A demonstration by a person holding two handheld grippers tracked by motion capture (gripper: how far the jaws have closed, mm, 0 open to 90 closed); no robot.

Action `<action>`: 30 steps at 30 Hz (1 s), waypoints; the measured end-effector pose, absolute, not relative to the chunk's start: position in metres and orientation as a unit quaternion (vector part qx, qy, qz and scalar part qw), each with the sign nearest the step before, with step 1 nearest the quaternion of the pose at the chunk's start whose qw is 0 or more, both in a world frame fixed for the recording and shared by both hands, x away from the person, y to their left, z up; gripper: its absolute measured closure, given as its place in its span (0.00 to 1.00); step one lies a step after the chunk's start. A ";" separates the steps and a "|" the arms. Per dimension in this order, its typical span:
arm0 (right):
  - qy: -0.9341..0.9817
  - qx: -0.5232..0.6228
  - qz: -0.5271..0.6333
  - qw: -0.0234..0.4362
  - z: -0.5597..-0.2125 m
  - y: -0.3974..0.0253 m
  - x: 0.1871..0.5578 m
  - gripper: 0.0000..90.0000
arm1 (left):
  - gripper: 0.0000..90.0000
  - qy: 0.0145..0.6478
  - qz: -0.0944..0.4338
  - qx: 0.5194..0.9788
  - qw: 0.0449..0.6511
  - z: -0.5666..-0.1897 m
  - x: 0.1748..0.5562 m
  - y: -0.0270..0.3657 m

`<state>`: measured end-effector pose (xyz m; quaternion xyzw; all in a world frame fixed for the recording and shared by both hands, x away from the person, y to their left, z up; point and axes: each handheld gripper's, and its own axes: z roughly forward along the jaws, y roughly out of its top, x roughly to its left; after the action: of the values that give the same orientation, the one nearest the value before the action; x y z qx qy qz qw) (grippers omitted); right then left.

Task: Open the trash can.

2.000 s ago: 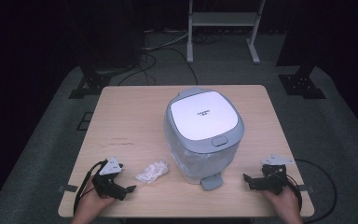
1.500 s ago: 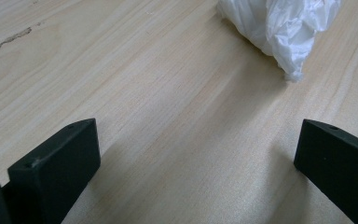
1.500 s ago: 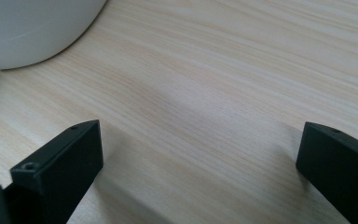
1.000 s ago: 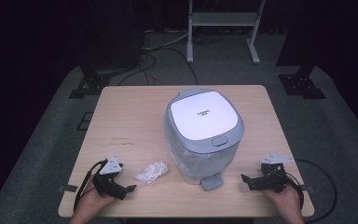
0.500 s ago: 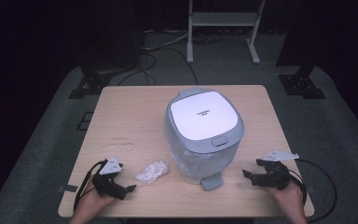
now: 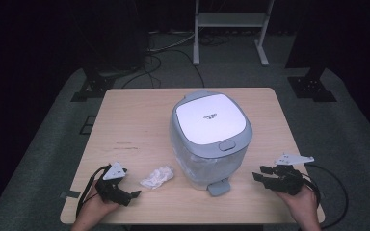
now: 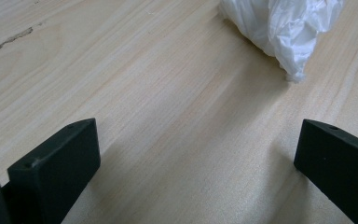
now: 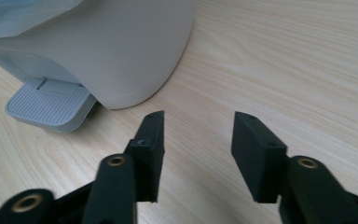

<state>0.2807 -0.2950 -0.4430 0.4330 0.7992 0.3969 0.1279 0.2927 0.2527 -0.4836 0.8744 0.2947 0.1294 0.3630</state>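
— Where the table [image 6: 139,120] meets the person's edge: what lies at each near corner?

— Left gripper [image 6: 131,196] at the near left, held low over the wood in the left hand [image 6: 94,209]; right gripper [image 6: 260,174] at the near right, in the right hand [image 6: 302,204], grey plate on top.

— Jaw state, left?

— Spread wide in the left gripper view, bare wood between, nothing held. Crumpled white plastic wad [image 7: 284,28] ahead and toward the right jaw, clear of both.

— Same wad from above?

— Seen at [image 6: 157,176], between the left gripper and the bin, near the front edge, apart from each.

— Jaw state, right?

— Parted too, though less widely; empty, tips aimed at the base of the pedal bin [image 8: 121,51]. No contact with the bin wall.

— Position of the bin?

— Upright near the table's middle, slightly right of centre [image 6: 212,144]; white lid closed, grey rim, clear liner visible at the body. Grey foot pedal [image 8: 49,103] at the front of the base, facing the person, left of the right gripper's jaws and untouched
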 end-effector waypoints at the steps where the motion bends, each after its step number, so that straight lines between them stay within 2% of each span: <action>1: 0.799 0.432 0.398 0.127 -0.442 -0.295 0.281 0.66 | 0.00 0.294 0.130 0.875 0.363 -0.484 0.293 0.253; 13: 0.806 0.415 0.411 0.100 -0.427 -0.301 0.280 0.99 | 0.00 0.294 0.130 0.875 0.363 -0.484 0.293 0.253; 30: 0.802 0.401 0.434 0.088 -0.405 -0.308 0.279 1.00 | 0.00 0.293 0.129 0.875 0.363 -0.484 0.293 0.253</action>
<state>0.2795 -0.3084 -0.4046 0.4005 0.8023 0.4336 0.0883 0.2930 0.2527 -0.4835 0.8751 0.2934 0.1292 0.3626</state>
